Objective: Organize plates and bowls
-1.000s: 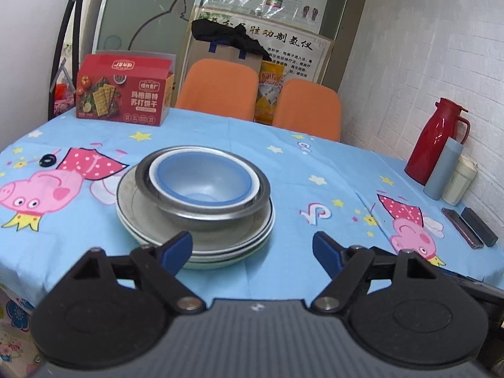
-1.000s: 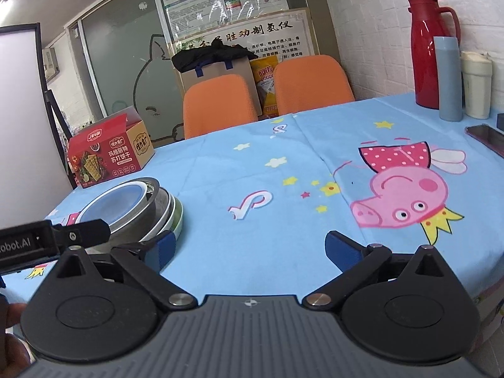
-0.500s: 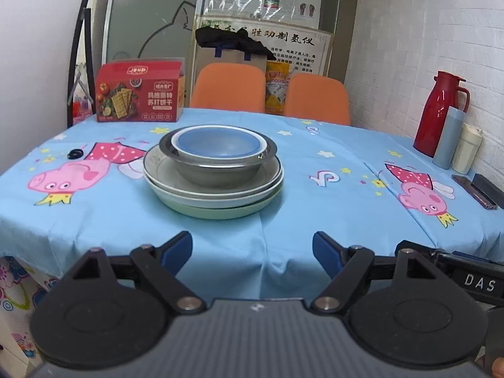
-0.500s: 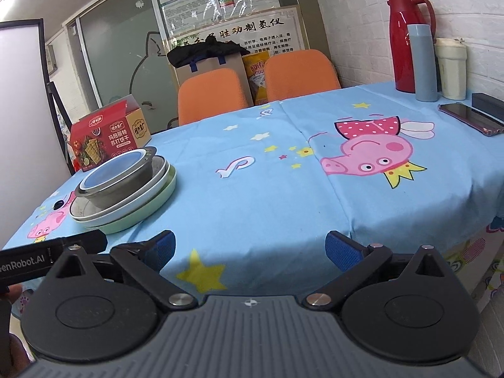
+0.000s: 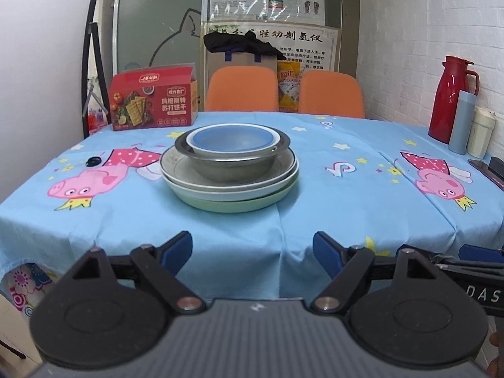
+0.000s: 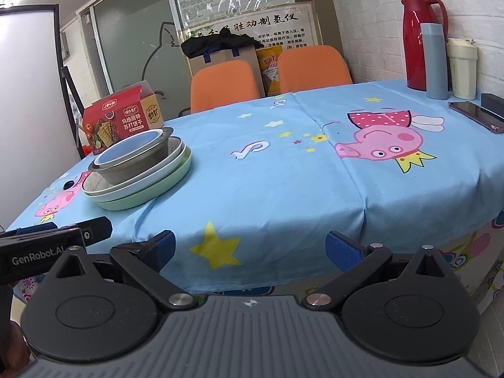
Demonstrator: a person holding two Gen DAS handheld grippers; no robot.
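A blue-and-white bowl [image 5: 232, 138] sits nested in a steel bowl [image 5: 232, 167], which stands on a stack of plates, grey-white ones over a green plate [image 5: 236, 203], on the blue cartoon tablecloth [image 5: 330, 195]. The stack also shows in the right wrist view [image 6: 138, 170] at the left. My left gripper [image 5: 252, 250] is open and empty, held off the table's near edge, facing the stack. My right gripper [image 6: 249, 249] is open and empty, off the near edge to the right of the stack.
A red cracker box [image 5: 152, 104] stands at the back left. A red thermos [image 5: 450, 100], a blue bottle [image 5: 461, 123] and a cream cup [image 5: 480, 134] stand by the right wall, with a phone [image 6: 475, 115] near them. Two orange chairs [image 5: 242, 89] stand behind the table. A small black ring [image 5: 93, 161] lies left of the stack.
Both grippers have drawn back and lower, from above the table to off its near edge. The stack has not moved. Both stay open.
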